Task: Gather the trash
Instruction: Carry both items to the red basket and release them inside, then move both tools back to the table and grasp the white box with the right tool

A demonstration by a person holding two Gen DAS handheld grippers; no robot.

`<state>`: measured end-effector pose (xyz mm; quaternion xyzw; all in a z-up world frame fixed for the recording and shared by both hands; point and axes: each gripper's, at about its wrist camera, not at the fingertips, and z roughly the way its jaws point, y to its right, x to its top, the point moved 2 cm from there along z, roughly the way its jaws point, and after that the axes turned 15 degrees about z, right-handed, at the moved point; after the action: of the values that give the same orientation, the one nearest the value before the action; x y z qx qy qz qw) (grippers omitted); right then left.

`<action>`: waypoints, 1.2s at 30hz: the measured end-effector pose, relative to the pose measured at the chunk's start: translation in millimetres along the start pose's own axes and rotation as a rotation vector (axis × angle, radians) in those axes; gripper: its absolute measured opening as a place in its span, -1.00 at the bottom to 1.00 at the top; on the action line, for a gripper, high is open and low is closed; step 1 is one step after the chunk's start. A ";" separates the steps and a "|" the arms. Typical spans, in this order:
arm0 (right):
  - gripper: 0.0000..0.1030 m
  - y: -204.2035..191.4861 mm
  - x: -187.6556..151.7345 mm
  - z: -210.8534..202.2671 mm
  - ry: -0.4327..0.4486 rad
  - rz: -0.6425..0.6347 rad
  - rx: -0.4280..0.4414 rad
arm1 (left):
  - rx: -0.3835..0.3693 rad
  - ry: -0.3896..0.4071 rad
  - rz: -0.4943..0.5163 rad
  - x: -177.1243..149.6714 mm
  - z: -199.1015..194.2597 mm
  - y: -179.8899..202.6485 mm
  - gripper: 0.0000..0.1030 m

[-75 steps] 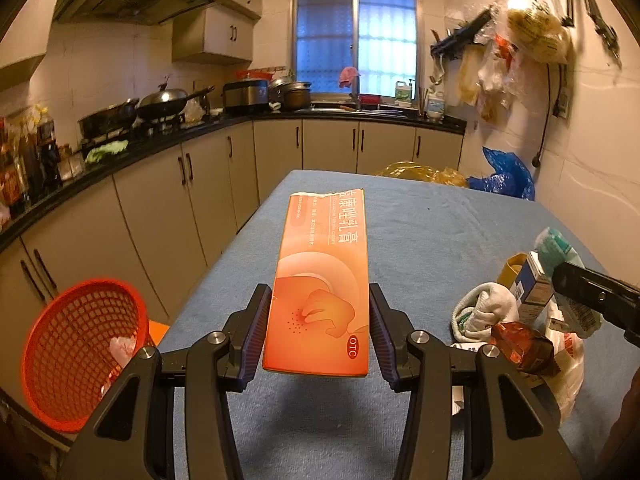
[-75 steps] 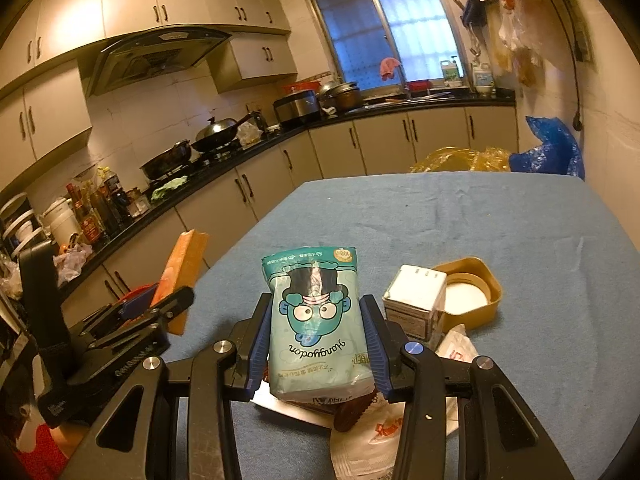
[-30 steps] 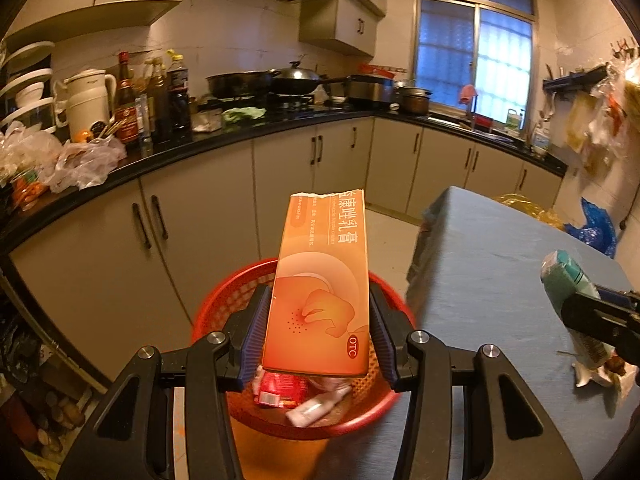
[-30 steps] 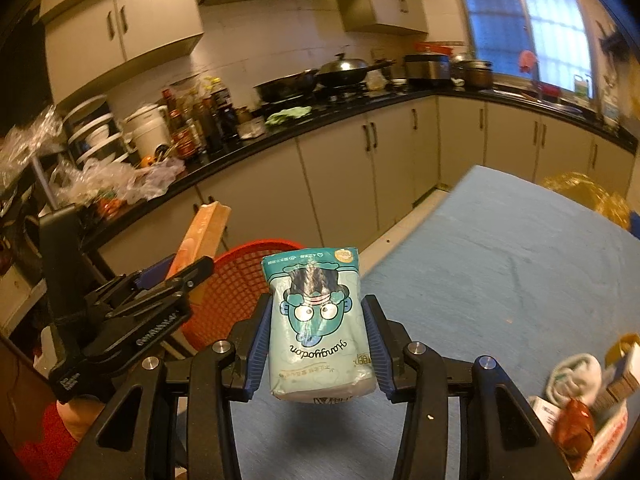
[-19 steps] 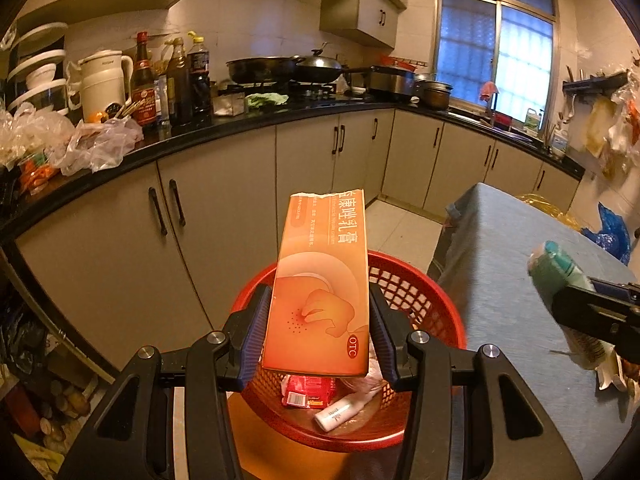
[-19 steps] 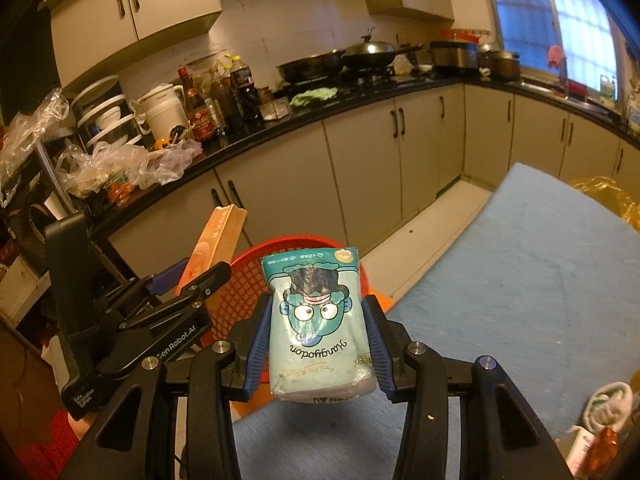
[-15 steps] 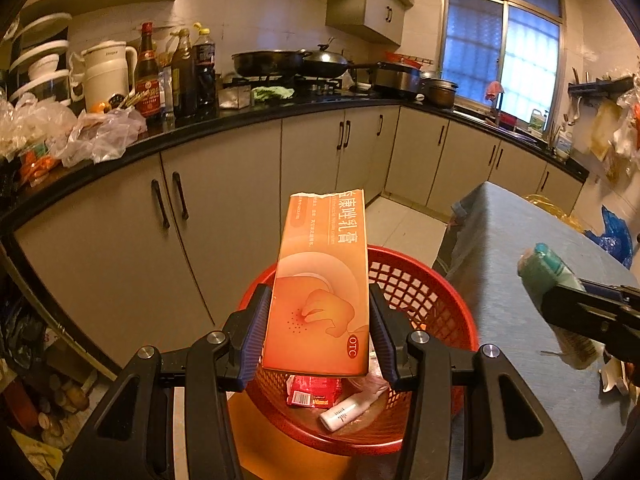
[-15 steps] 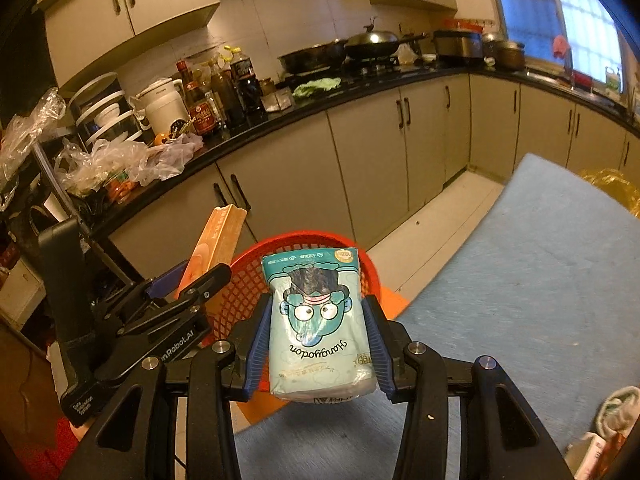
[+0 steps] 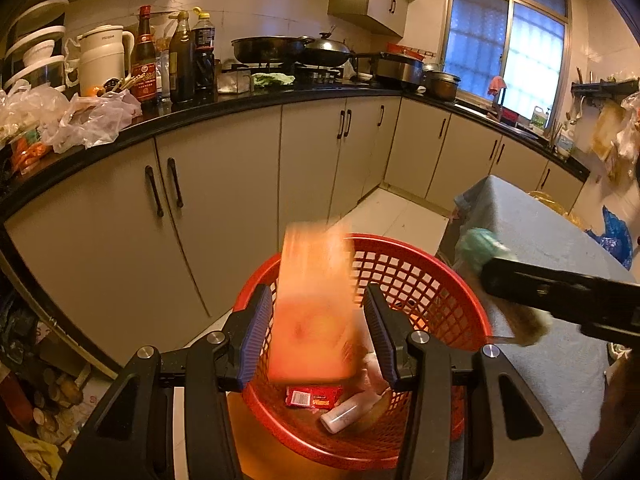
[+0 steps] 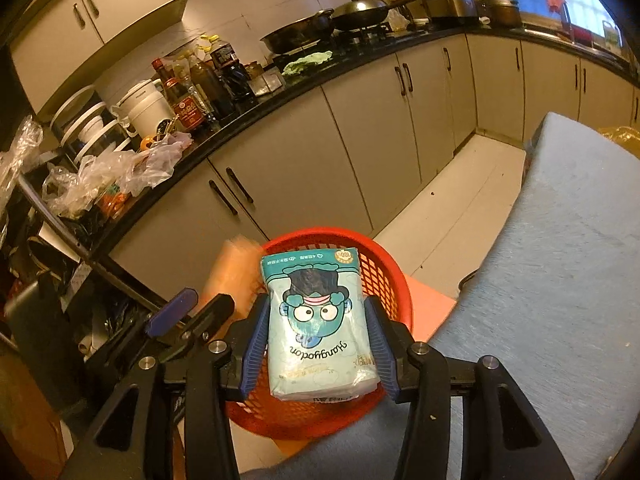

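Note:
In the left wrist view my left gripper (image 9: 316,300) stands open over the red mesh basket (image 9: 440,264). The orange carton (image 9: 314,312) is a blur between its jaws, with a gap on each side, dropping toward the basket. My right gripper (image 10: 316,308) holds a teal cartoon-face pouch (image 10: 320,328) above the basket's near rim (image 10: 384,264). Its jaws are opening, with the pouch sharp and in place between the pads. From the left wrist view the right gripper (image 9: 560,292) and pouch (image 9: 480,244) hang at the basket's right edge. The blurred carton (image 10: 236,272) also shows in the right wrist view.
The basket holds a red wrapper (image 9: 314,396) and a white tube (image 9: 348,412). A blue-clothed table (image 10: 560,280) edges the basket on the right. Beige cabinets (image 9: 224,200) under a cluttered black counter run behind it. Tiled floor lies between cabinets and table.
The left jaws have let go of the orange carton, which now falls blurred toward the basket. The right gripper with the pouch has moved in over the basket rim.

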<state>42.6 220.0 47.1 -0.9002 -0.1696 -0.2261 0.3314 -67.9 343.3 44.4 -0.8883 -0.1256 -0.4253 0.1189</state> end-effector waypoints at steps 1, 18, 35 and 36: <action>0.01 -0.5 1.2 2.8 -0.003 0.002 0.001 | -0.005 0.001 -0.001 0.5 0.1 0.1 -0.05; 0.24 15.2 -14.9 -82.6 0.179 -0.010 -0.038 | -0.042 0.060 0.036 9.6 -32.0 25.7 0.19; 0.33 122.4 -56.2 -221.3 0.380 0.152 -0.131 | -0.203 0.091 0.251 23.9 -67.3 163.9 0.22; 0.34 129.5 -56.5 -228.6 0.400 0.163 -0.155 | -0.216 0.089 0.269 23.7 -68.7 173.6 0.23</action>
<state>-13.2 -36.3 105.5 -0.8710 -0.0094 -0.3847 0.3053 -47.1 161.1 86.8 -0.8850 0.0459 -0.4555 0.0842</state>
